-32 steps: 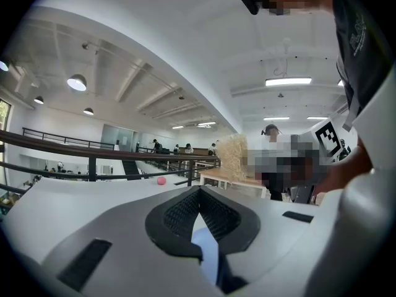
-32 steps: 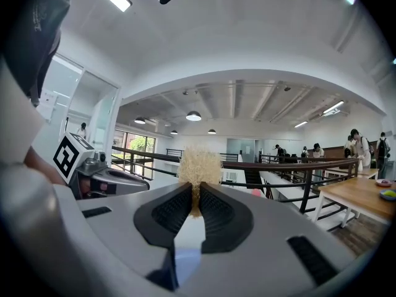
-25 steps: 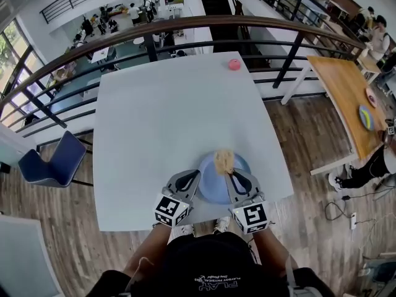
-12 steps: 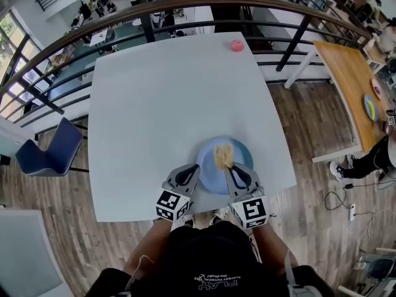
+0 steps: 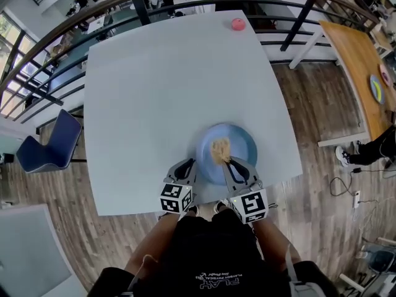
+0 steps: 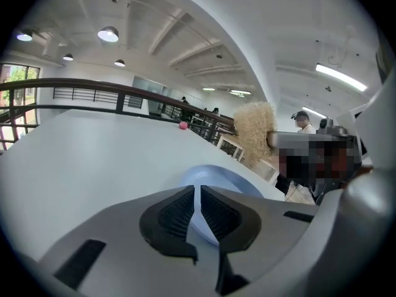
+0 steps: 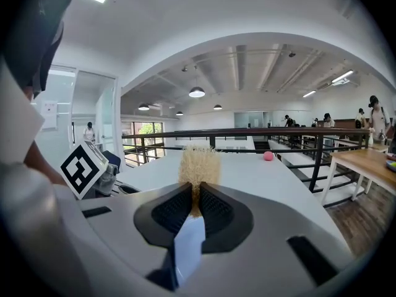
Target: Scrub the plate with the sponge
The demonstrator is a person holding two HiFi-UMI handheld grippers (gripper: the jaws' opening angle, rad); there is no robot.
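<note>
Sponge clamped in right tool, over plate.

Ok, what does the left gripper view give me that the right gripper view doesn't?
Only the left gripper view shows the blue plate, its rim pinched in the fingers of the left gripper. Only the right gripper view shows the fingers of the right gripper shut on the base of the sponge, plus the left gripper's marker cube and a wooden table off to the right. Both show the sponge, the pink ball, the white table and the railing.
</note>
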